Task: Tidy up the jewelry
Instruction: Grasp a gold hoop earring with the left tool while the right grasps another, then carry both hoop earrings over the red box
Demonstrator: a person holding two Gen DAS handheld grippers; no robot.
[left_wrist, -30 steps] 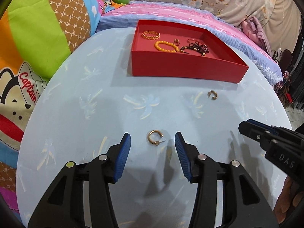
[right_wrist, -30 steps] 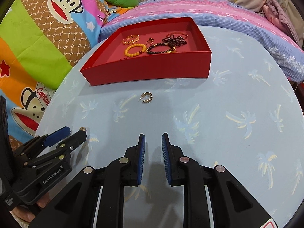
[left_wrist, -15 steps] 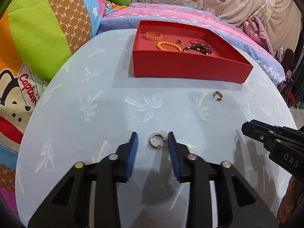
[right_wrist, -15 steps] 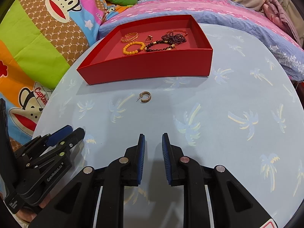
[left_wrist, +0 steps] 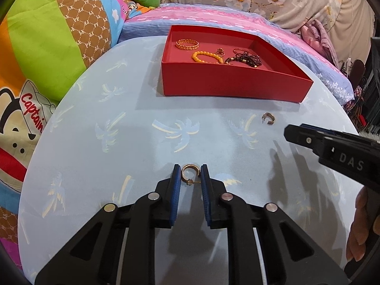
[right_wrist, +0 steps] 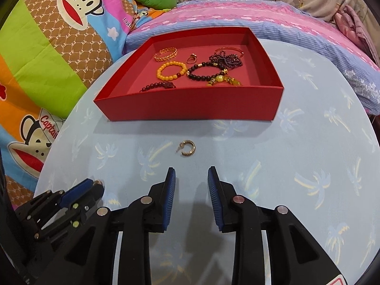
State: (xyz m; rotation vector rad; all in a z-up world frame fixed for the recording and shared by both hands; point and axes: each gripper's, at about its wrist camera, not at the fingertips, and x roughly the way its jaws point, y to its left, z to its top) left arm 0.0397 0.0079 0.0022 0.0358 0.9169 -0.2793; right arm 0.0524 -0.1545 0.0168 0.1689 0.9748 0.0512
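A red tray (left_wrist: 228,87) at the table's far side holds several bracelets and a ring; it also shows in the right wrist view (right_wrist: 190,111). My left gripper (left_wrist: 190,174) is shut on a gold hoop earring (left_wrist: 188,171) at table level. A second gold hoop earring (right_wrist: 187,148) lies on the light blue tablecloth just ahead of my right gripper (right_wrist: 192,178), which is open and empty. The same earring shows in the left wrist view (left_wrist: 268,118), near the tray's right front corner.
The round table carries a light blue palm-print cloth (right_wrist: 296,154). A colourful monkey-print pillow (left_wrist: 42,59) lies along the left edge. A pink and blue striped bed (right_wrist: 237,16) lies behind the tray. Each gripper shows in the other's view.
My left gripper closed its jaws onto the gold hoop earring. My right gripper moved forward towards the second earring and opened wider.
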